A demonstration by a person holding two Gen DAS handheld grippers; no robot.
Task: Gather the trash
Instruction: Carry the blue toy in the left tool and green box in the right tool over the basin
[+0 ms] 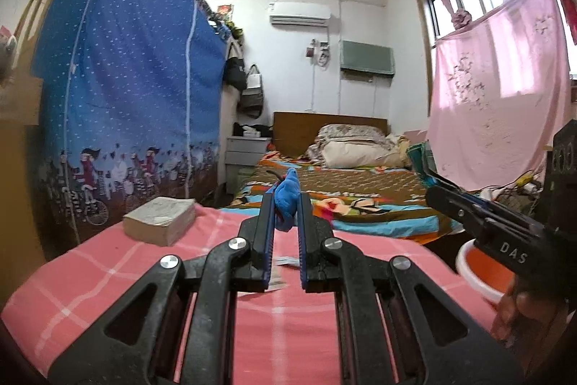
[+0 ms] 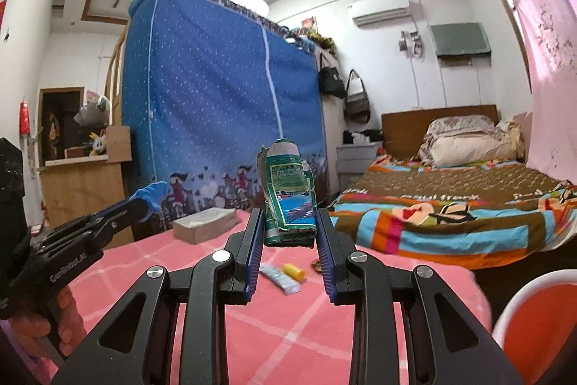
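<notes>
My left gripper [image 1: 285, 201] is shut on a crumpled blue wrapper [image 1: 287, 201] and holds it above the pink checked table [image 1: 108, 262]. It also shows in the right wrist view [image 2: 149, 201] at the left, the blue wrapper [image 2: 153, 194] in its tips. My right gripper [image 2: 290, 215] is shut on a torn green carton [image 2: 290, 197], held upright above the table [image 2: 288, 323]. In the left wrist view the right gripper [image 1: 436, 184] is at the right with the green carton [image 1: 420, 154] in it. A white tube with a yellow cap [image 2: 283, 275] lies on the table.
A thick book [image 1: 160, 219] lies at the table's far left. An orange bin with a white rim [image 2: 537, 323] stands at the table's right. Beyond are a bed [image 2: 450, 201] and a blue fabric wardrobe [image 1: 122, 96]. A small dark object [image 2: 317, 265] lies near the tube.
</notes>
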